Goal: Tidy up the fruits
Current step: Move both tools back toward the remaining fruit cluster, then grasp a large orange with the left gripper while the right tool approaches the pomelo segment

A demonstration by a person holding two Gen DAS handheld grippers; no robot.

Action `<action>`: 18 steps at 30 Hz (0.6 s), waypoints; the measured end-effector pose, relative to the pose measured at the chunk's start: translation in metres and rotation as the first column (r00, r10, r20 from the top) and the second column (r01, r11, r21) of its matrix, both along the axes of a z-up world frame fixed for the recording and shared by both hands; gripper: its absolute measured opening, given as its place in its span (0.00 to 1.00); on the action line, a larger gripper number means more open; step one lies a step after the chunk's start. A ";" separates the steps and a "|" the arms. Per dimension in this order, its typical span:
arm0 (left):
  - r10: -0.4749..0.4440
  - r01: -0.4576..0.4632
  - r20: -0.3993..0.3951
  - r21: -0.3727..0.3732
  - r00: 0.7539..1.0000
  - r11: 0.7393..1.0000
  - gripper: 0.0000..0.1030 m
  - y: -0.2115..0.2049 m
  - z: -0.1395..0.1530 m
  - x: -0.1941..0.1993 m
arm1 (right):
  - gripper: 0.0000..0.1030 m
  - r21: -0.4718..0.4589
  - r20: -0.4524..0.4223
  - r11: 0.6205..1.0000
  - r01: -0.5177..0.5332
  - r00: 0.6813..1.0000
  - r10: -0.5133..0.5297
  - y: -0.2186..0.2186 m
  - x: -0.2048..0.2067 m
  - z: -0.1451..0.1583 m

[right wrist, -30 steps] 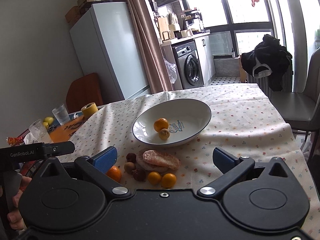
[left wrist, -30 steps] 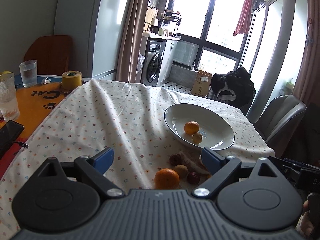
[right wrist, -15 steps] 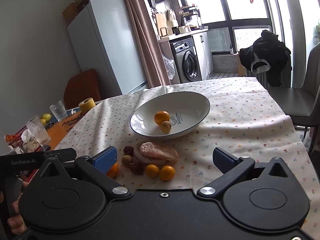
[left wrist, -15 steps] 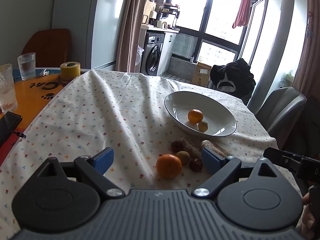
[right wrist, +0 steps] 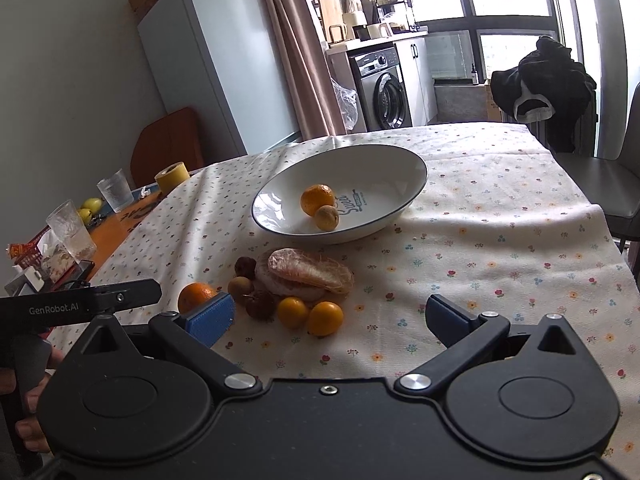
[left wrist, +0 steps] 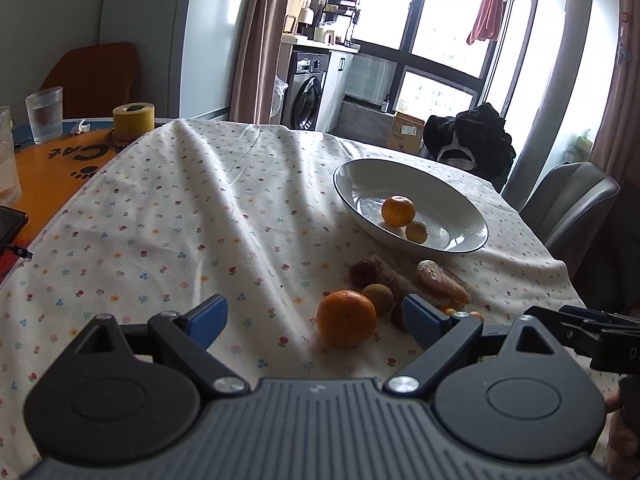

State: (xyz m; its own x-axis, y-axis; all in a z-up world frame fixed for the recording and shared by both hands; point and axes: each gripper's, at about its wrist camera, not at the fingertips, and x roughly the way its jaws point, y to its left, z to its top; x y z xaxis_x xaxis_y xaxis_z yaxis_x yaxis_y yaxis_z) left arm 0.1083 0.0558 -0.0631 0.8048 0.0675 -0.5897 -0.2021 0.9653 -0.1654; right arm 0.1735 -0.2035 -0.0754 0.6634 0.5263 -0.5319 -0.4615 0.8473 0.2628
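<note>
A white bowl [left wrist: 472,216] [right wrist: 400,160] on the flowered tablecloth holds an orange [left wrist: 398,211] [right wrist: 317,199] and a small yellow fruit [left wrist: 416,232] [right wrist: 326,217]. In front of it lies a heap: a big orange [left wrist: 346,318] [right wrist: 195,296], a peeled citrus piece [right wrist: 308,270], brown fruits [right wrist: 244,267] and two small oranges [right wrist: 326,318]. My left gripper [left wrist: 316,318] is open, the big orange just ahead between its fingers. My right gripper [right wrist: 330,316] is open just before the heap.
At the left, off the cloth, stand two glasses [left wrist: 44,114], a yellow tape roll [left wrist: 133,121] and a phone [left wrist: 10,226]. A grey chair [left wrist: 572,200] with dark clothing [right wrist: 544,80] stands at the far right. The cloth's right half holds nothing.
Both grippers have moved forward toward the fruit heap, which now looks larger and nearer. Both stayed open; no fruit has moved.
</note>
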 end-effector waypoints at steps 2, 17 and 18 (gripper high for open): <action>0.005 -0.005 0.004 -0.004 1.000 1.000 0.90 0.000 -0.004 0.002 | 1.00 -0.014 -0.013 1.000 0.007 1.000 -0.007 0.002 0.004 -0.004; -0.049 0.048 -0.063 -0.031 0.997 0.998 0.59 -0.007 -0.030 0.033 | 1.00 0.001 -0.060 0.999 -0.034 0.998 0.034 0.014 0.026 -0.018; -0.052 0.050 -0.065 -0.033 0.997 0.998 0.58 -0.007 -0.031 0.035 | 1.00 0.001 -0.064 0.999 -0.033 0.997 0.033 0.014 0.027 -0.019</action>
State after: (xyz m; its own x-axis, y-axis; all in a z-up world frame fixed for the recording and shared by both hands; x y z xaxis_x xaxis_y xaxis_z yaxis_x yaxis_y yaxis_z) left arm 0.1434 0.0491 -0.0940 0.7658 0.0082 -0.6430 -0.1644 0.9692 -0.1834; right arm 0.2009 -0.1891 -0.0945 0.6103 0.5469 -0.5731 -0.4711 0.8322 0.2924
